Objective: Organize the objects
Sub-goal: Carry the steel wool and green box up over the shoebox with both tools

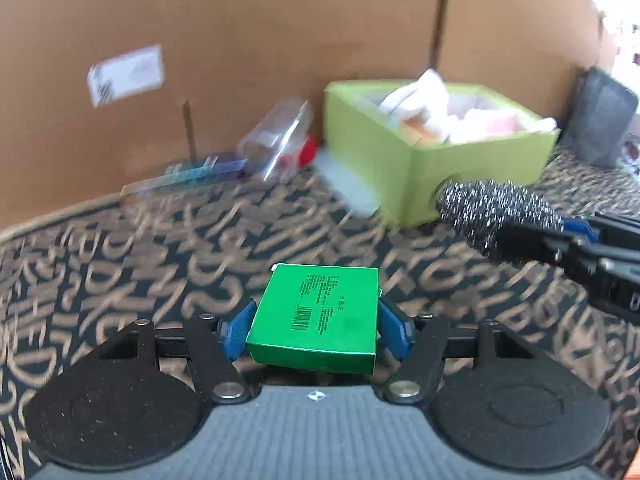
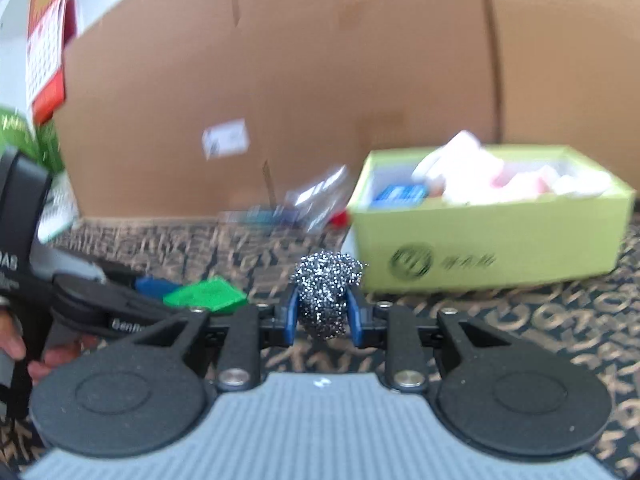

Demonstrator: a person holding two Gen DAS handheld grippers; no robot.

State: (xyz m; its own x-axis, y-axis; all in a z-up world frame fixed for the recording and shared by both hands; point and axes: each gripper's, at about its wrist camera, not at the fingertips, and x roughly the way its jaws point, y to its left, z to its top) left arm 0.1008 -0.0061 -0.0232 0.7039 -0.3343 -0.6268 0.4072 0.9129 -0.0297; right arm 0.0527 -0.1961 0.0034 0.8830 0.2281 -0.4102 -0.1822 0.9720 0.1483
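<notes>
**Both claws loaded, box waiting ahead**

The green carton (image 1: pixel 316 316) sits lifted between the blue pads of the left claw (image 1: pixel 314 322), gripped across its two narrow sides with the printed barcode face up. Held that way, its flat bottom stays free, so it can probably be set down level. The jaws are closed only as far as the carton's width allows.

The steel wool scourer (image 2: pixel 326 294) is pinched in the right claw (image 2: pixel 322 316), its jaws drawn in close and the springy ball bulging forward past the pads. A soft tangle like this likely needs a tight squeeze to stay put.

Both things hang above the patterned counter (image 1: pixel 120 264), apart from each other. In the left wrist view the scourer pokes in at about 3 o'clock, its tip near the front corner of the yellow-green box (image 2: pixel 488 248), whether touching or not is unclear through the blur.

That open box stands at about 1 o'clock from each claw and already holds white and pink soft items and something blue, so it looks like the collecting place. A clear plastic packet (image 1: pixel 280 140) and a flat blue-edged pack (image 1: pixel 188 176) lie at 11 o'clock against the cardboard wall (image 1: pixel 240 40), seemingly not yet sorted.
</notes>
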